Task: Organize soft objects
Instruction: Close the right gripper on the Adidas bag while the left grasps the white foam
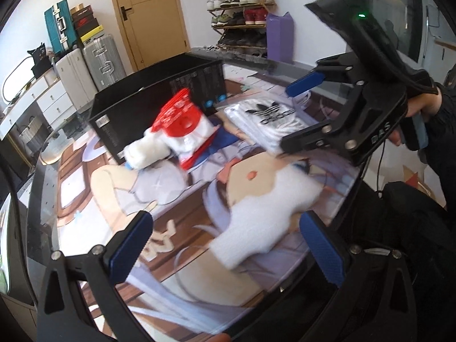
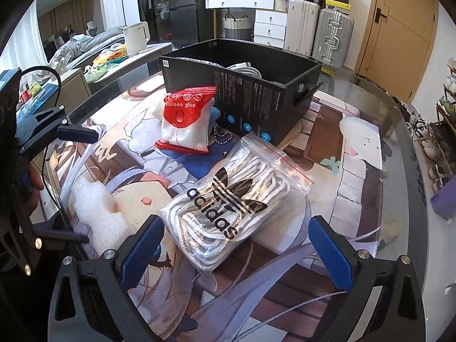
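Left wrist view shows my left tool (image 1: 228,245) spread wide, hovering over a white foam piece (image 1: 265,216) that lies on the table (image 1: 85,199) between its fingers, untouched. At twelve o'clock beyond it sits the red and white bag (image 1: 182,125), against the black box (image 1: 154,97). From the right wrist view, my right tool (image 2: 236,248) is also spread, empty, with the bag of white laces (image 2: 228,208) lying just ahead between its blue pads (image 2: 333,256). The box is farther off at twelve o'clock.
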A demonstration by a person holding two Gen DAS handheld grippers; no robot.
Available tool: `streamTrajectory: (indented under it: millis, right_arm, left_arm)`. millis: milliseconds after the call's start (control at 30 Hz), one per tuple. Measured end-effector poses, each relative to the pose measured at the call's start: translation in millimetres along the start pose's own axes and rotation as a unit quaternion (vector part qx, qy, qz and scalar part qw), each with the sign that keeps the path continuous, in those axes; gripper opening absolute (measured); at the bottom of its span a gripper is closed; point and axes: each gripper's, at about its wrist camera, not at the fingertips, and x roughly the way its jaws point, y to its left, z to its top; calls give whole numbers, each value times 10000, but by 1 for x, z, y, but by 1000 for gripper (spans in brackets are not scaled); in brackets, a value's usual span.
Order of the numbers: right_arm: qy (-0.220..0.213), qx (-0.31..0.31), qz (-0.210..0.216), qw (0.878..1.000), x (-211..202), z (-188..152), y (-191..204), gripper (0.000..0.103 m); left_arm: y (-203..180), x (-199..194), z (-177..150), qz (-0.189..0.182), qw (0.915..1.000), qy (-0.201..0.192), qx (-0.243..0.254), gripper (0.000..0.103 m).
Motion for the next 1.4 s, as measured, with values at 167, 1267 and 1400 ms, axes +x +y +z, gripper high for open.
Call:
streamTrajectory:
  millis: [167,1267,1400]
  right_arm:
    - [-54,17,40,10000,-2,0,1,102]
    - [172,730,-51,9972,13,2,-22,102]
    - [71,749,34,9972,11,4,-22,102]
  left_arm:
    - [22,3,-3,298,9992,118,-240,103]
    - [8,29,12,-59,9984,248,-510,103]
    - [14,34,14,-104,9975,283,-646,103]
